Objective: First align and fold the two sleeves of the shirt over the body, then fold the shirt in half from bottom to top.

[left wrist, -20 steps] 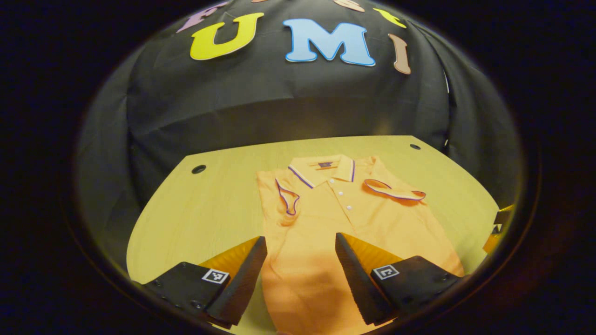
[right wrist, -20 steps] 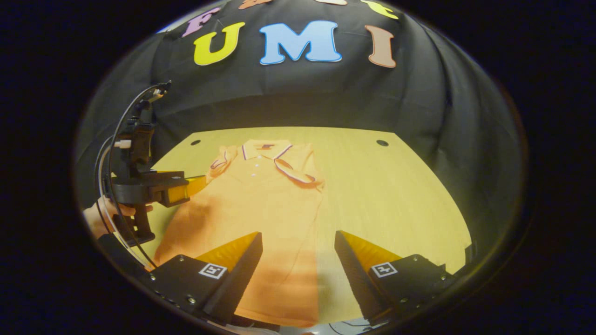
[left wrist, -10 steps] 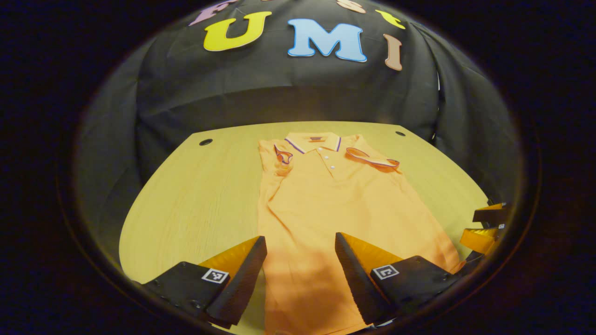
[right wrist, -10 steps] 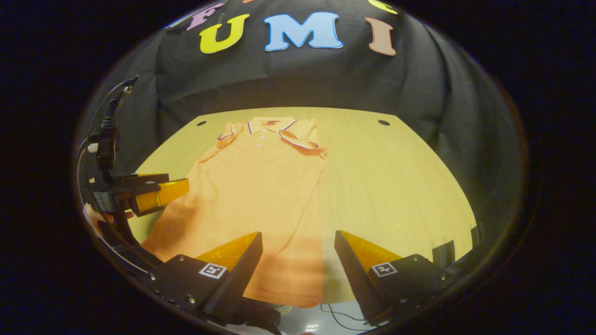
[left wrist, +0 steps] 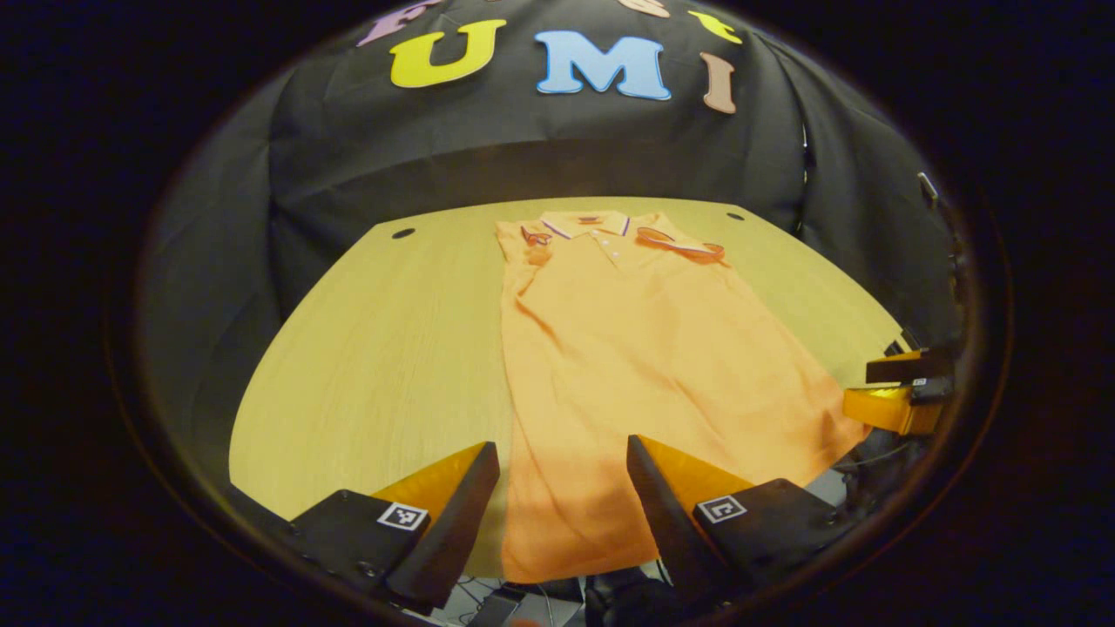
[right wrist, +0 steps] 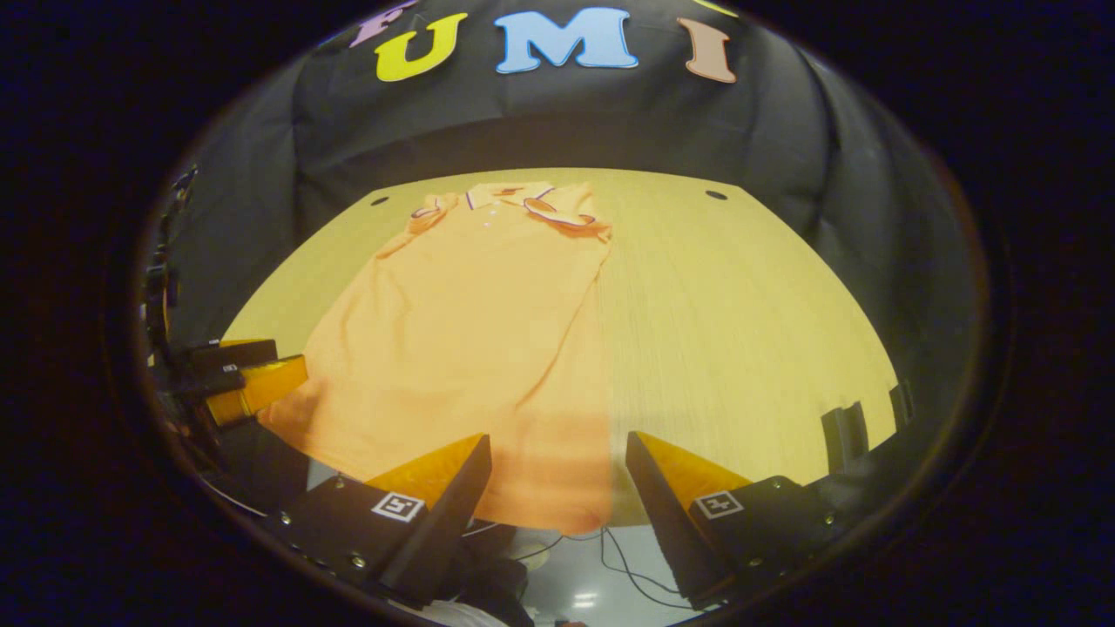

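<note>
Both my grippers spread wide over the shirt's hem, holding nothing.

Left gripper view: my left gripper [left wrist: 564,488] gapes above the orange shirt [left wrist: 627,348] flat on the table [left wrist: 366,348], sleeves folded in by the collar; nothing between the fingers.
Right gripper view: my right gripper [right wrist: 557,483] hangs equally wide over the shirt's [right wrist: 470,313] near corner, empty.

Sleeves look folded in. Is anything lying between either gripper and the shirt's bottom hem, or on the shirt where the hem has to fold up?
Nothing visible does. The shirt lies flat; both open grippers, left gripper and right gripper, hover above its hem.
</note>
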{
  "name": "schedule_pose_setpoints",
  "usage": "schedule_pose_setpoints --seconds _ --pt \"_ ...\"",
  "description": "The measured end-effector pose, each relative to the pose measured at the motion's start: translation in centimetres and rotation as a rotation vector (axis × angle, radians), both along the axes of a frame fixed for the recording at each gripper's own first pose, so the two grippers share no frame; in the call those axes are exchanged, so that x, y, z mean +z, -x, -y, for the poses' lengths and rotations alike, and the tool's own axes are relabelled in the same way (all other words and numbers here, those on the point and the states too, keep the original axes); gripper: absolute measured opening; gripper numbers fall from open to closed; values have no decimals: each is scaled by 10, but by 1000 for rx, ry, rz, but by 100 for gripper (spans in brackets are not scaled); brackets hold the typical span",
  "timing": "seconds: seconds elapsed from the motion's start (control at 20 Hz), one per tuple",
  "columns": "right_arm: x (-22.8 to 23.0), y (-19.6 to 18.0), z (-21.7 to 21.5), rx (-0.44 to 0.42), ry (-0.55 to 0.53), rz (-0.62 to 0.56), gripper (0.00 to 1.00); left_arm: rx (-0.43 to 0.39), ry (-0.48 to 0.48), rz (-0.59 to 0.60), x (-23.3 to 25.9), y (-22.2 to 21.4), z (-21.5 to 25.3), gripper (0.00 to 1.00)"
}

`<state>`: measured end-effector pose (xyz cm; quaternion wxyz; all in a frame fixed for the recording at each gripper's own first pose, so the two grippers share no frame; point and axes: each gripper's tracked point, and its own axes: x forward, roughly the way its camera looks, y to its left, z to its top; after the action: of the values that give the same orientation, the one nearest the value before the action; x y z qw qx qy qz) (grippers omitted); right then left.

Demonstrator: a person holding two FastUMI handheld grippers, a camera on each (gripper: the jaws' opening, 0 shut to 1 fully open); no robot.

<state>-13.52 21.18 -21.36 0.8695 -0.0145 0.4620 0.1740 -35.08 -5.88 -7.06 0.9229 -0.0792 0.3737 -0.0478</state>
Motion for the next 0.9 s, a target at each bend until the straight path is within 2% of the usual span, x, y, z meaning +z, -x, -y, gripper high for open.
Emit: schedule_pose_setpoints --seconds 0.2,0.25,0.3,0.4,0.6,0.65,0.75,0.8,0.9 --pt "-8 16 8 -9 21 -25 97 3 4 -27 -10 32 -3 97" --pt "-10 18 9 -9 24 -33 97 1 3 -30 -12 38 -3 93" --pt "-12 22 10 -10 27 -39 97 0 0 -36 -13 43 -3 100" --pt "-15 26 10 -11 28 -49 97 -4 -3 -44 -17 51 -1 100" --pt "-21 34 8 -7 40 -55 96 -23 -14 -45 -21 57 6 100" --pt "-22 35 7 -5 43 -57 97 -25 -21 -44 -22 58 6 97" --pt "-24 37 6 -2 46 -62 97 -23 -26 -40 -22 57 7 97" --pt "-23 36 6 -4 44 -55 97 -18 -24 -41 -22 56 7 100" --pt "-24 36 4 -1 42 -54 97 -6 -18 -39 -23 56 8 98"
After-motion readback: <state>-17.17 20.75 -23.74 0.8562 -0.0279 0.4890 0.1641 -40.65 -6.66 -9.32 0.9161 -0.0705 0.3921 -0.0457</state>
